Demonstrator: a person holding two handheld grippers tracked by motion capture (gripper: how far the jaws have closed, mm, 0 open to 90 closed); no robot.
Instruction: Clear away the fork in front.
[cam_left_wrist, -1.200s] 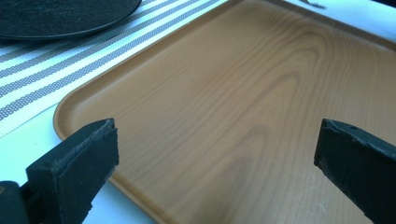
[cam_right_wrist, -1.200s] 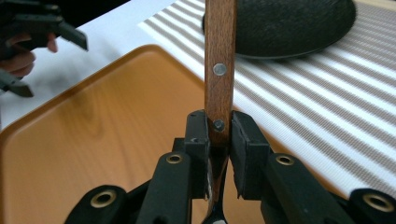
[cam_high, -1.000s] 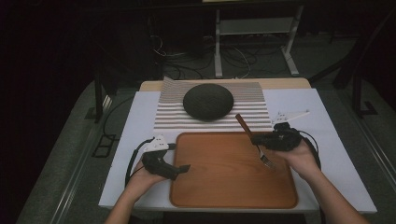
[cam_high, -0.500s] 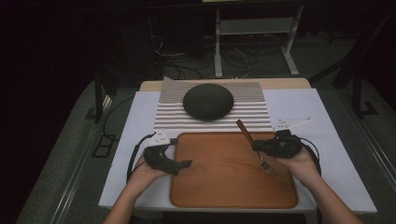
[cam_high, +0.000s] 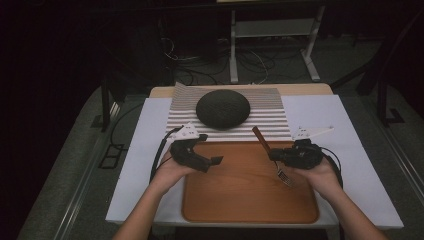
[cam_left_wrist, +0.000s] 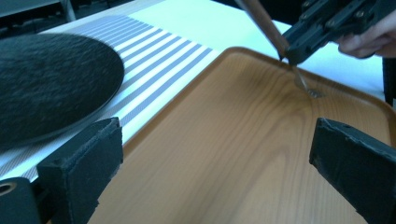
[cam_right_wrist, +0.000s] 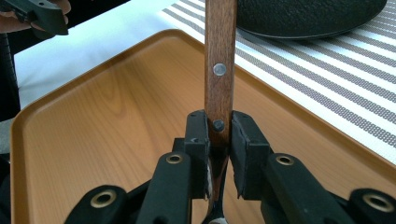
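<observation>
A fork (cam_high: 272, 156) with a brown wooden handle (cam_right_wrist: 220, 65) is clamped in my right gripper (cam_high: 274, 155), tines (cam_left_wrist: 312, 90) resting on the wooden tray (cam_high: 240, 192); its handle slants up toward the striped mat. The jaws of the right gripper (cam_right_wrist: 219, 140) are shut on the handle's lower end. My left gripper (cam_high: 214, 161) hovers open over the tray's left edge, its pads (cam_left_wrist: 84, 168) wide apart with nothing between them. A dark round plate (cam_high: 222, 109) sits on the striped placemat (cam_high: 265, 119) behind the tray.
A white sheet (cam_high: 330, 112) covers the tabletop under the tray and mat. Cables trail from both grippers. Beyond the table lie a dark floor, loose wires and a metal stand (cam_high: 272, 35).
My right gripper has carried the fork left and down, tines onto the tray. My left gripper moved right, reaching over the tray's left edge.
</observation>
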